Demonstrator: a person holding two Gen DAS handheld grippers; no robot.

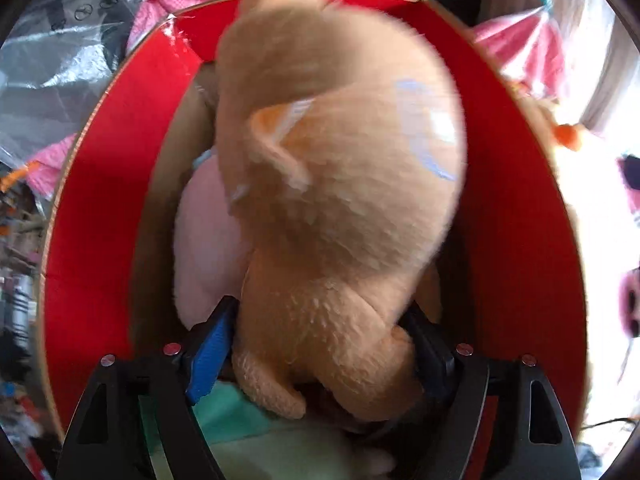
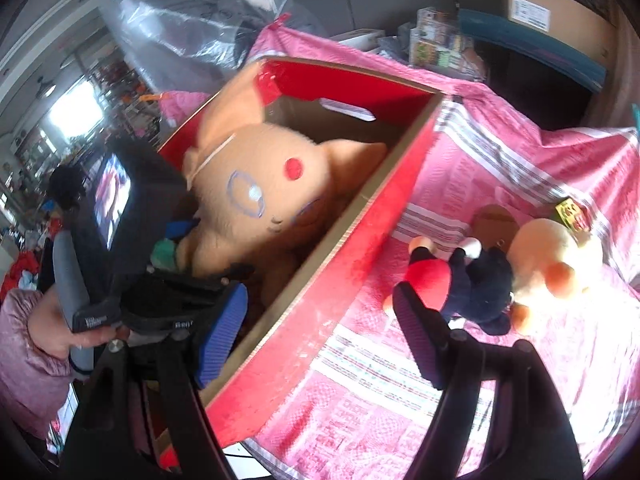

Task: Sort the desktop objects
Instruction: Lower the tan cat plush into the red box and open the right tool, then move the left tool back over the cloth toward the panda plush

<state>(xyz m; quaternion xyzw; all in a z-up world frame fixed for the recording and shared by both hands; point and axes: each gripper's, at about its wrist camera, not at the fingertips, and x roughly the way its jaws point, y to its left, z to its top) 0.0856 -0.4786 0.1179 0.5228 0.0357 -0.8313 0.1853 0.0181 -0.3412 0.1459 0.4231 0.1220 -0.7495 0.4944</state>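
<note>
A big tan plush toy (image 1: 340, 184) hangs over the inside of a red cardboard box (image 1: 96, 216). My left gripper (image 1: 320, 356) is shut on its lower part, with the blue pad (image 1: 208, 356) pressed into the fur. In the right wrist view the same tan plush (image 2: 272, 200) sits in the red box (image 2: 344, 248), its face with a red cheek dot showing. My right gripper (image 2: 316, 336) is open and empty above the box's near wall. A small plush in red and dark blue (image 2: 460, 280) and a cream plush (image 2: 556, 260) lie on the pink cloth to the right.
A pink plush (image 1: 208, 248) and a green one (image 1: 232, 412) lie in the box under the tan toy. The table has a pink patterned cloth (image 2: 400, 412). A clear plastic bag (image 2: 180, 12) stands behind the box. Cardboard boxes (image 2: 552, 12) and clutter are at the back right.
</note>
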